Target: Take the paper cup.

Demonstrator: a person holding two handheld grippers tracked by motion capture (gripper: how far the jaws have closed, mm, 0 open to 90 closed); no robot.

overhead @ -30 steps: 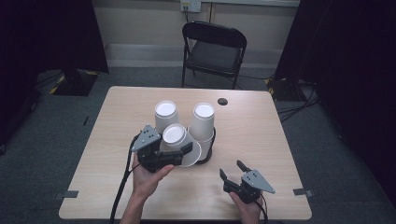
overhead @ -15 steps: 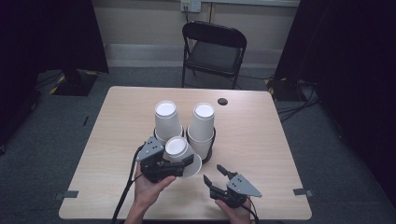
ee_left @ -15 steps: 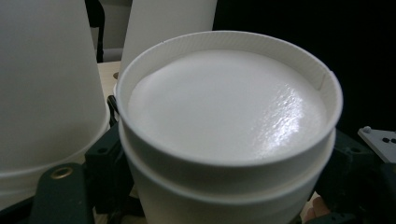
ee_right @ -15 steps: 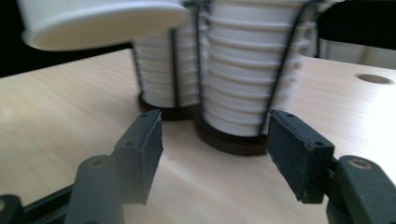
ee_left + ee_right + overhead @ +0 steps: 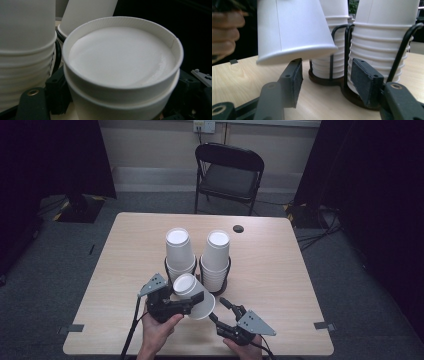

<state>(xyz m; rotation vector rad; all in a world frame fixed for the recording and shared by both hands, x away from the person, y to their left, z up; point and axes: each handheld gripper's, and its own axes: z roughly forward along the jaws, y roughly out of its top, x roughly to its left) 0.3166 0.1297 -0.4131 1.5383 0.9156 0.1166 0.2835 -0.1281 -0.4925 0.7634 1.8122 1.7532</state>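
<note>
Dark curtains and a folding chair (image 5: 228,172) frame the far side of the room; the wooden bench (image 5: 280,265) carries two stacks of upside-down white paper cups in a black wire holder (image 5: 199,270).

The left hand-held gripper (image 5: 186,307) pinches a short nested pair of cups (image 5: 194,296), lifted clear of the bench and tilted, bases toward the person's upper left, just in front of the holder. In the left gripper view two rims show, one tucked inside the other. The right hand-held gripper (image 5: 220,309) stands with its jaws spread, one pad close under the open rim of the cups (image 5: 294,30) — not yet touching, as far as I can tell.

The step in hand looks like separating one cup from the pair. The next move likely calls for the right jaws to close on the outer rim and pull while the left holds firm.

Compared with a second ago, the cups have come away from the stacks toward the person, and the right hand-held gripper has moved in from the bench's right edge.
</note>
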